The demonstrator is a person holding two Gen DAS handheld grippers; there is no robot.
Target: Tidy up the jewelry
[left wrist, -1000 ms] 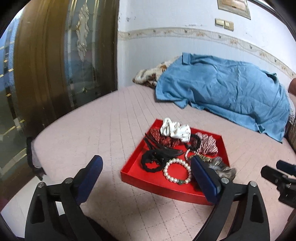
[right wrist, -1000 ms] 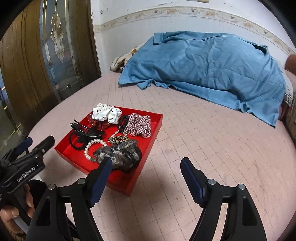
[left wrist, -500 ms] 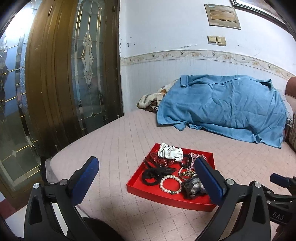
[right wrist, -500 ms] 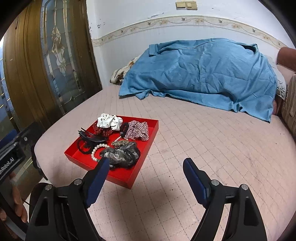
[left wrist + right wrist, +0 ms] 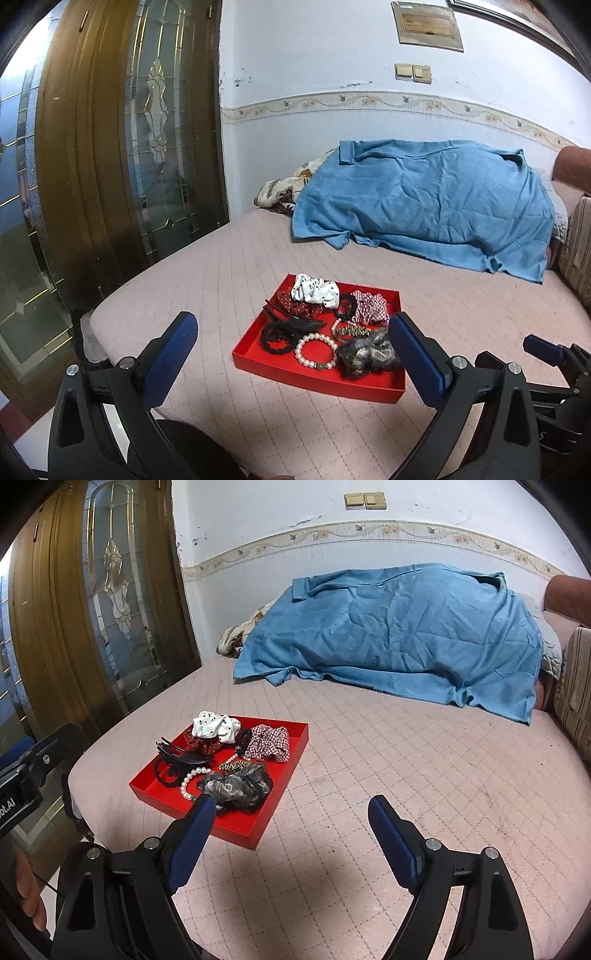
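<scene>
The red tray sits on the bed near its left edge, holding scrunchies, a pearl bracelet and a black clip. Both the left gripper and right gripper hover spread and empty. Nothing lies outside the tray, so the sorting looks finished or nearly so.

A red tray of scrunchies and a pearl bracelet sits on the pink bed. The right gripper hovers wide apart, empty, near the tray's corner.
</scene>
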